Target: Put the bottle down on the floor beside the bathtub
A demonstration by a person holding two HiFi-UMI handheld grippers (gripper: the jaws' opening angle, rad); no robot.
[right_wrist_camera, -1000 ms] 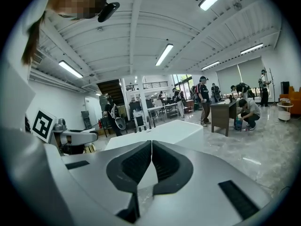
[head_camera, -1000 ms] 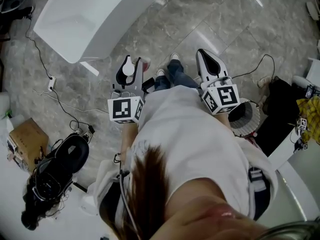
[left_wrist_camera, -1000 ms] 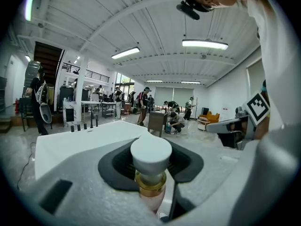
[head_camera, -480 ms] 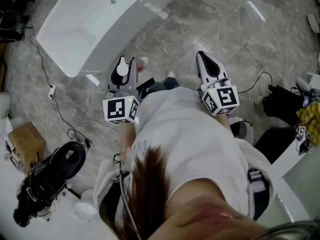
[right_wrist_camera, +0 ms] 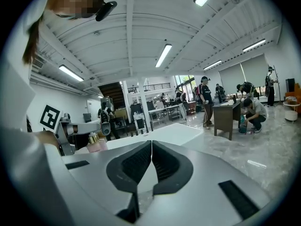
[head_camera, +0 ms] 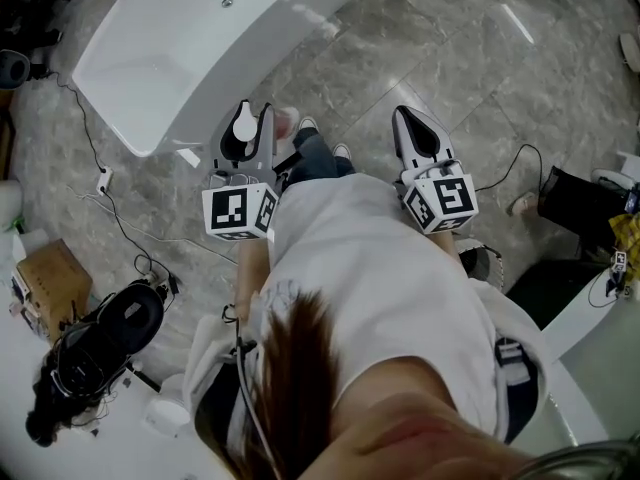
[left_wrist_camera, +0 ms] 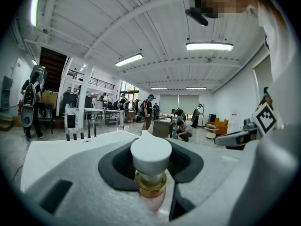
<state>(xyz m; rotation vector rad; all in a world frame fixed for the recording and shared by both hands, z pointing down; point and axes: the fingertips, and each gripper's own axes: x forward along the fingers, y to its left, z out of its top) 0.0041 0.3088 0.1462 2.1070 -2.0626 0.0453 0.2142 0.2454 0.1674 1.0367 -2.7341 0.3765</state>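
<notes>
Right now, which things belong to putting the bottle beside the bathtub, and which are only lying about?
Job in hand: bottle, left gripper holding it, bathtub, floor.
Lying about: cardboard box, black bag, cables, empty right gripper.

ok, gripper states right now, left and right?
Left gripper: closed on the bottle, gripped below its white cap.
Right gripper: closed, nothing between its jaws.

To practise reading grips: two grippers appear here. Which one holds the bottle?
The left gripper, whose jaws clamp the white-capped bottle; the right gripper has its jaws together with nothing between them.
</notes>
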